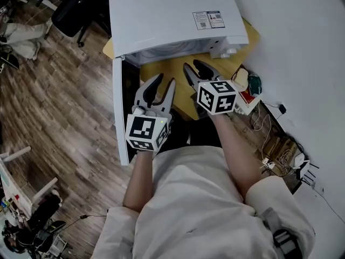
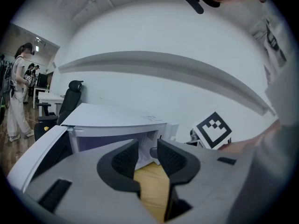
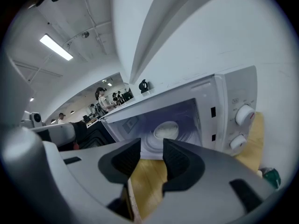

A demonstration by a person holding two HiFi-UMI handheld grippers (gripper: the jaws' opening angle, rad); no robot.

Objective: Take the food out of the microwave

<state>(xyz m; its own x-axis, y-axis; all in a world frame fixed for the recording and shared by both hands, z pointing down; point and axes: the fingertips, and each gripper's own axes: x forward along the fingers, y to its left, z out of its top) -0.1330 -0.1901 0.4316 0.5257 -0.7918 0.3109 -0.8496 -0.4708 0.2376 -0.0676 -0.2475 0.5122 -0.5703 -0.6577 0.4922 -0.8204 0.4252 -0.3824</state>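
Right gripper view
- Right gripper: my jaws stand apart. Nothing is between the pads, and only the table shows through the gap.
- Food: a pale round portion in a dish, resting on the cavity floor of the microwave, well inside.
- Bearing from my jaws: between 12 and 1 o'clock, beyond the tips and well apart from them.
- Long axis: none that I can read. The dish looks round, so I judge that no approach angle is favoured.
- Knobs: at 3 o'clock of the cavity, outside the reach line.

Left gripper view
- Left gripper: my jaws stand apart, with nothing held between them.
- Cavity: at 12 o'clock of the gap. I cannot make out the food from this side.
- Door: swung open at 9 o'clock.
- Marker cube: my right gripper's own, at 2 o'clock.

Head view
- Layout: both grippers stand before the open front, and the casing top hides the cavity and the dish.
- Nearer hand: the right, since its tips lie close to the opening. The left sits at 7 o'clock of it, farther back and beside the door.
- Coming move, as I judge it: a straight right-hand reach toward 12 o'clock into the cavity.
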